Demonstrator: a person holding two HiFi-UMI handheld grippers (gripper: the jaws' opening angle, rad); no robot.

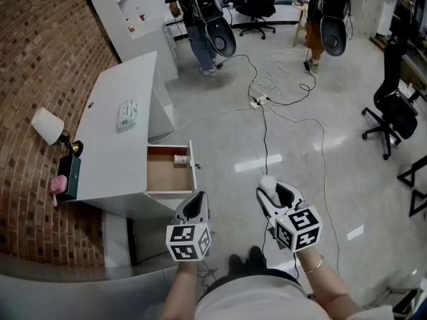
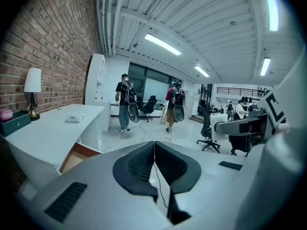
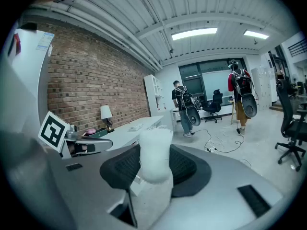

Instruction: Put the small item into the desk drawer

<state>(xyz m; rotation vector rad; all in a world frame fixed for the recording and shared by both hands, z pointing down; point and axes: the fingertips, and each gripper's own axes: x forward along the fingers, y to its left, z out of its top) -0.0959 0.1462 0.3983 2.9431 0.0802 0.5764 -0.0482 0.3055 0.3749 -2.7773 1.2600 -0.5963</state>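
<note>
Desk (image 1: pixel 110 145) at left, with its drawer (image 1: pixel 163 177) standing open. My left gripper (image 1: pixel 195 204) hovers just beside the drawer front, jaws pressed together, holding nothing. My right gripper (image 1: pixel 275 191) clamps the small white item (image 1: pixel 267 183) between wide-set jaws, apart from the drawer.

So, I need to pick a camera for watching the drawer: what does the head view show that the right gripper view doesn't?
Only the head view: the inside of the open drawer, with a small object in it, and the floor cables. Only the right gripper view: the ceiling lights, and a close look at the right gripper with its jaws closed on the white item. Both: the white desk, the lamp and the brick wall.
</note>
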